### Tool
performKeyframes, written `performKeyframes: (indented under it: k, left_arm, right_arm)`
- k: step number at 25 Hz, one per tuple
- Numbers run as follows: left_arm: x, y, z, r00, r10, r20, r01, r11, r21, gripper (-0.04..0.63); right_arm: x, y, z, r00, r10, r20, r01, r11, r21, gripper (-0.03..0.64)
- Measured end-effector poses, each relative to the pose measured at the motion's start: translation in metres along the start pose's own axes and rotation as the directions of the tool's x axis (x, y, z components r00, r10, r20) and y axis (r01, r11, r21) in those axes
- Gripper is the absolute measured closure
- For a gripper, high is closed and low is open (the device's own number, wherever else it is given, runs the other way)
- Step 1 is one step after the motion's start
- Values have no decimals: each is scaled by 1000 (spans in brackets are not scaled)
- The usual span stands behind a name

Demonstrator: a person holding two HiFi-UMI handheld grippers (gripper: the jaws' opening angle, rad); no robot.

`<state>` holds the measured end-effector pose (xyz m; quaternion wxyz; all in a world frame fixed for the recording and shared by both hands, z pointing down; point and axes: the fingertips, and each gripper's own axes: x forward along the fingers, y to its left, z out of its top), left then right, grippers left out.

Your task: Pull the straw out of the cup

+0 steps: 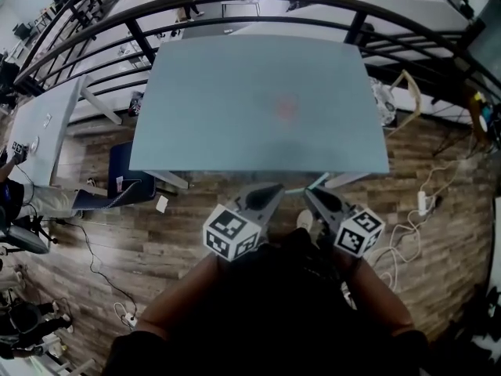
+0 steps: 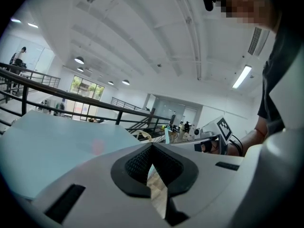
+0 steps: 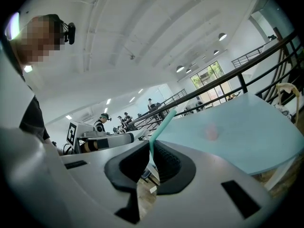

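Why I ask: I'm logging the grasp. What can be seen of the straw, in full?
The straw is a thin, straight, pale teal tube, plastic by its look. It is pinched in the jaws of the right hand-held gripper and rises from them tilted to the right, free end in the air. Its part below the jaws is hidden. Nothing else is seen touching it.

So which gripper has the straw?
The right gripper: a teal straw is pinched between its jaws and sticks out past them. The left gripper is shut, with nothing between its jaws.
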<state>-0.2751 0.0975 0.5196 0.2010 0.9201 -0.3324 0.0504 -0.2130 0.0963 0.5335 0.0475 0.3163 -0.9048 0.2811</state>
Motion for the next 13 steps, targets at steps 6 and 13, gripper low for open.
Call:
performKeyframes:
  k: [6, 13]
  left_arm:
    - [2, 2, 9, 1000, -18, 7, 18, 1000, -17, 584]
    - [5, 1, 14, 999, -33, -3, 33, 999, -10, 584]
  right_arm:
    - [1, 7, 5, 999, 39, -26, -39, 999, -5, 578]
    - [4, 5, 17, 997, 61, -46, -63, 997, -34, 578]
